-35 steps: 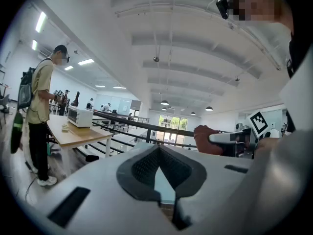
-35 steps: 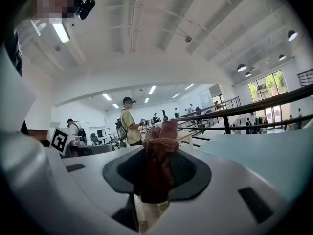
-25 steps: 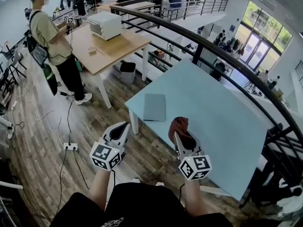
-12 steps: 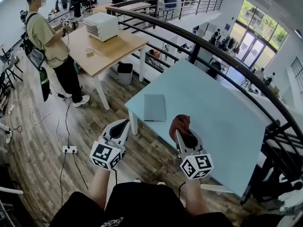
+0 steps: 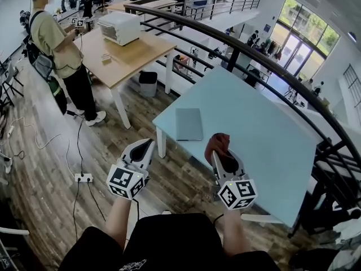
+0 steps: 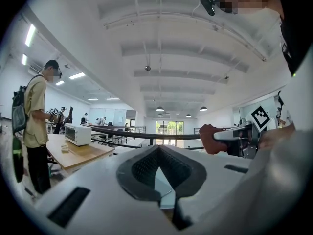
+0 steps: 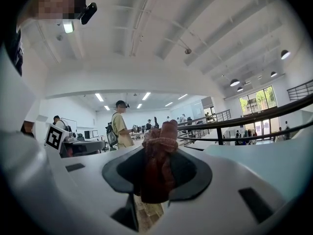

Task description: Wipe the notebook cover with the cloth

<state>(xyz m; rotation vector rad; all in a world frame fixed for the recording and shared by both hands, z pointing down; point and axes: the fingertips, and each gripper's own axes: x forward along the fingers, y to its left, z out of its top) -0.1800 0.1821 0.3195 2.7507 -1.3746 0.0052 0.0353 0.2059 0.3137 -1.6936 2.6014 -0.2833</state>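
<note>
The right gripper (image 5: 221,154) clamps a bunched rust-red cloth (image 5: 216,141); the left gripper (image 5: 146,144) is closed on nothing. A grey notebook (image 5: 188,123) lies just ahead on the blue table (image 5: 259,129), with a black railing (image 5: 225,44) behind it.

Notebook (image 5: 188,123) lies flat near the left corner of the table (image 5: 265,134). Bare tabletop is open to its right and on its far side. Beyond it, a black railing (image 5: 233,61) bounds the far edge. To its left: open floor, then a wooden table (image 5: 121,55) and a standing person (image 5: 56,38), well apart. On its near side, the left gripper (image 5: 146,145) and the right gripper (image 5: 220,154), clamped on a cloth (image 5: 216,141), have an unobstructed line to it.
</note>
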